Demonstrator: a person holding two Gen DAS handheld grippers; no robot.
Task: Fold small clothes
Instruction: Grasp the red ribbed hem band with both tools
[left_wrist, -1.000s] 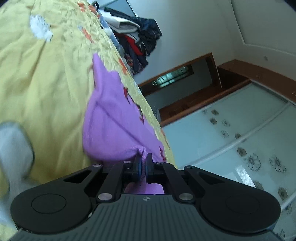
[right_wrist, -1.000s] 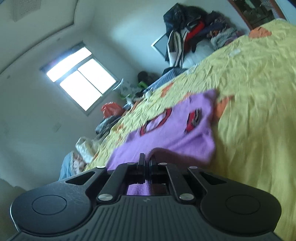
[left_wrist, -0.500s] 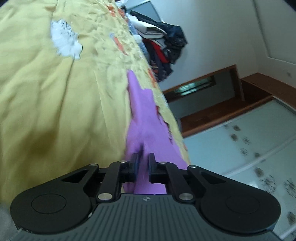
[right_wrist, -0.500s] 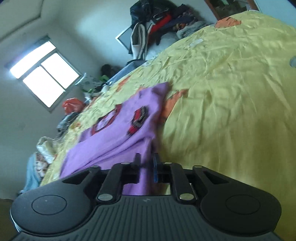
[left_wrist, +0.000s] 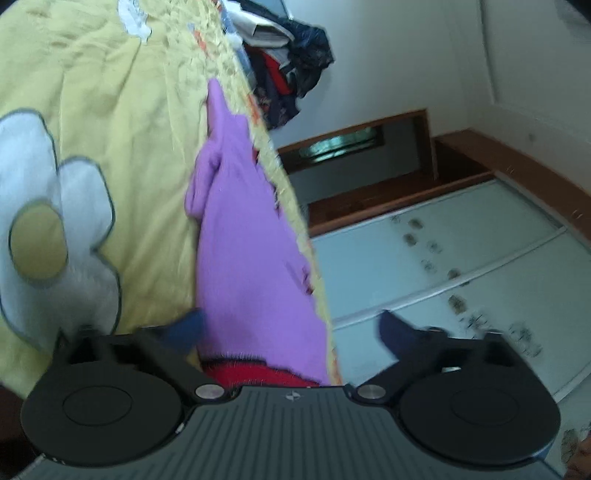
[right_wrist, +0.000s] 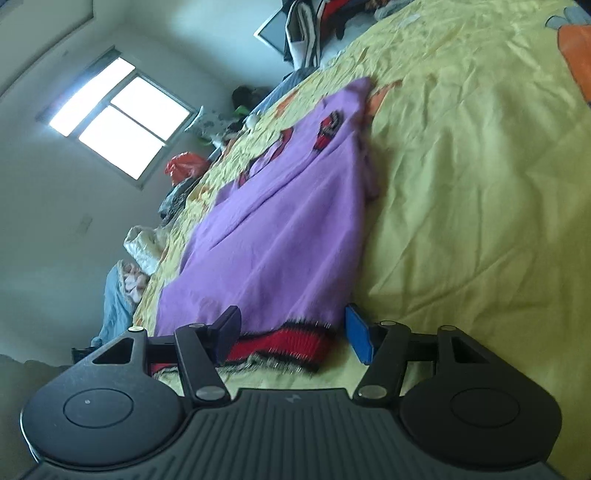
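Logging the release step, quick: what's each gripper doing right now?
Left gripper: open, holding nothing; purple sweater lies between its fingers.
Right gripper: open, holding nothing, straddling the sweater's red hem.

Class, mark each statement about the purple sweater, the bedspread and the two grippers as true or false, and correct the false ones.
1. The left gripper is shut on the sweater. False: its jaws stand wide open, with the sweater lying between them.
2. The right gripper is open. True.
3. The sweater has a red hem edged in black. True.
4. The sweater lies on a blue bedspread. False: the bedspread is yellow.
5. A pile of clothes sits at the far end of the bed. True.
6. The window is covered by a curtain. False: it is bare and bright.
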